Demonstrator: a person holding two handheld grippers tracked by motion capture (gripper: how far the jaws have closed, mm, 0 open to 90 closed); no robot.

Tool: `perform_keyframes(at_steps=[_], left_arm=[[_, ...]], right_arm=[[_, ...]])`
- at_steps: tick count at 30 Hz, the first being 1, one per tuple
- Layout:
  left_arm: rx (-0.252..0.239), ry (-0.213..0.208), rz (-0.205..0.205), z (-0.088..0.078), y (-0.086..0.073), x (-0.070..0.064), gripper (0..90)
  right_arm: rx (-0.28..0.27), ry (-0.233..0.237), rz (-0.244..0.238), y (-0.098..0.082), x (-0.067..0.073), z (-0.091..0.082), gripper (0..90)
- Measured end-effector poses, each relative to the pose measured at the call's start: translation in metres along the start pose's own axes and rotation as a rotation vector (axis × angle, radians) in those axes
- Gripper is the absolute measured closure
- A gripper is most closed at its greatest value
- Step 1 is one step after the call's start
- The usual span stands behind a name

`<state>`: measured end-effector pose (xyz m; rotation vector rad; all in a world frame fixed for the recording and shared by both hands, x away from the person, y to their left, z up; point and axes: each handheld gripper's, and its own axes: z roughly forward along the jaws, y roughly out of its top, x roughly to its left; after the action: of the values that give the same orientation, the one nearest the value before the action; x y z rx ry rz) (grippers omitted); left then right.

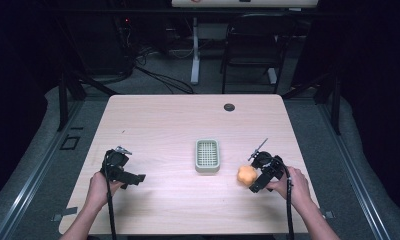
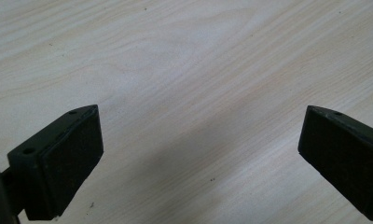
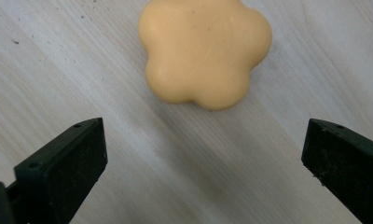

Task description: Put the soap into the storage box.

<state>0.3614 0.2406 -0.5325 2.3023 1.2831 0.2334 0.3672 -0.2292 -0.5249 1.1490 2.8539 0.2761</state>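
Observation:
An orange flower-shaped soap (image 1: 246, 174) lies flat on the wooden table (image 1: 163, 125), right of the centre. In the right gripper view the soap (image 3: 205, 51) sits just beyond the two wide-apart jaws, untouched. My right gripper (image 1: 253, 184) is open and points at it from the right. A pale green soap dish (image 1: 207, 155) with a grid insert stands mid-table, left of the soap. My left gripper (image 1: 137, 180) rests open near the table's left front; in its own view the left gripper (image 2: 201, 149) has bare wood between its jaws.
A dark round cable hole (image 1: 229, 107) sits near the table's far edge. Beyond the table stand a black chair (image 1: 253, 47) and a white desk leg (image 1: 195, 50), with cables on the floor.

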Motion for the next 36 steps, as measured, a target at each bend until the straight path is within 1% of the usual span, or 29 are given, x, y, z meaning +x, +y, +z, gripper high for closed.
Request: perform_keyframes(at_steps=[1, 3, 7, 8, 9, 10, 11, 12, 15, 16, 17, 18, 19, 21, 22, 24, 26, 27, 28, 30, 31, 34, 35, 36], left_arm=[[-0.001, -0.001, 0.000, 0.000, 0.000, 0.000, 0.1], [-0.001, 0.000, 0.004, 0.000, 0.000, 0.000, 0.1], [0.002, -0.003, 0.005, 0.000, 0.001, 0.000, 0.1], [0.002, -0.003, 0.004, 0.000, 0.001, 0.000, 0.1], [0.001, -0.004, 0.004, 0.000, 0.001, 0.000, 0.1], [0.002, -0.004, 0.004, 0.000, 0.001, 0.000, 0.1], [0.000, -0.003, 0.002, 0.000, 0.001, 0.000, 0.1], [0.000, -0.003, 0.002, 0.000, 0.001, 0.000, 0.1], [-0.001, -0.003, -0.002, 0.000, 0.000, 0.000, 0.1], [0.000, -0.005, -0.002, 0.000, 0.000, 0.000, 0.1], [0.000, -0.005, -0.002, 0.000, 0.000, 0.001, 0.1], [-0.001, -0.006, -0.001, 0.000, 0.000, 0.001, 0.1], [-0.001, -0.006, -0.002, 0.000, 0.000, 0.001, 0.1], [0.000, -0.007, -0.002, 0.000, 0.000, 0.001, 0.1], [0.000, -0.006, -0.002, 0.000, 0.000, 0.001, 0.1], [0.001, -0.006, -0.001, 0.000, 0.000, 0.000, 0.1], [0.001, -0.007, -0.002, 0.000, 0.000, 0.000, 0.1], [0.002, -0.006, -0.001, 0.000, 0.000, 0.000, 0.1], [0.004, -0.007, -0.002, 0.001, 0.000, 0.000, 0.1], [0.011, -0.007, 0.001, 0.001, 0.000, 0.001, 0.1], [0.010, -0.007, 0.000, 0.001, 0.000, 0.001, 0.1], [0.010, -0.009, 0.003, 0.000, 0.000, 0.001, 0.1], [0.010, -0.009, 0.001, 0.000, 0.000, 0.001, 0.1], [0.009, -0.005, 0.001, 0.000, 0.000, 0.001, 0.1]], right_arm=[[-0.005, -0.002, 0.000, 0.002, -0.001, 0.000, 0.0], [0.007, 0.002, -0.002, 0.006, -0.002, 0.000, 0.0], [0.002, 0.006, -0.004, 0.014, -0.005, 0.001, 0.0], [-0.007, 0.015, 0.002, 0.017, -0.005, 0.001, 0.0], [-0.013, 0.010, -0.001, 0.019, -0.006, 0.001, 0.0], [-0.006, -0.003, -0.009, 0.022, -0.006, 0.000, 0.0], [-0.021, 0.009, -0.001, 0.024, -0.006, 0.001, 0.0], [-0.020, 0.010, -0.001, 0.026, -0.006, 0.001, 0.0], [0.004, -0.005, -0.020, 0.033, -0.006, 0.002, 0.0], [0.006, 0.006, -0.010, 0.035, -0.006, 0.003, 0.0], [0.018, -0.006, -0.019, 0.037, -0.006, 0.003, 0.0], [0.013, -0.003, -0.011, 0.038, -0.006, 0.005, 0.0], [0.019, -0.001, -0.014, 0.039, -0.006, 0.005, 0.2], [0.029, 0.000, -0.015, 0.041, -0.006, 0.006, 2.3], [0.020, 0.004, -0.011, 0.041, -0.006, 0.006, 2.9], [0.037, -0.001, -0.022, 0.042, -0.006, 0.007, 4.8], [0.037, 0.012, -0.011, 0.043, -0.005, 0.009, 8.9], [0.039, 0.018, -0.011, 0.043, -0.004, 0.010, 9.6], [0.048, 0.014, -0.018, 0.043, -0.004, 0.010, 10.5], [0.040, 0.023, -0.012, 0.044, -0.003, 0.012, 12.4], [0.045, 0.016, -0.018, 0.044, -0.002, 0.013, 14.0], [0.061, 0.010, -0.011, 0.045, 0.000, 0.016, 15.3], [0.060, 0.002, -0.004, 0.045, 0.001, 0.017, 17.0], [0.054, -0.002, -0.012, 0.045, 0.001, 0.019, 18.2]])
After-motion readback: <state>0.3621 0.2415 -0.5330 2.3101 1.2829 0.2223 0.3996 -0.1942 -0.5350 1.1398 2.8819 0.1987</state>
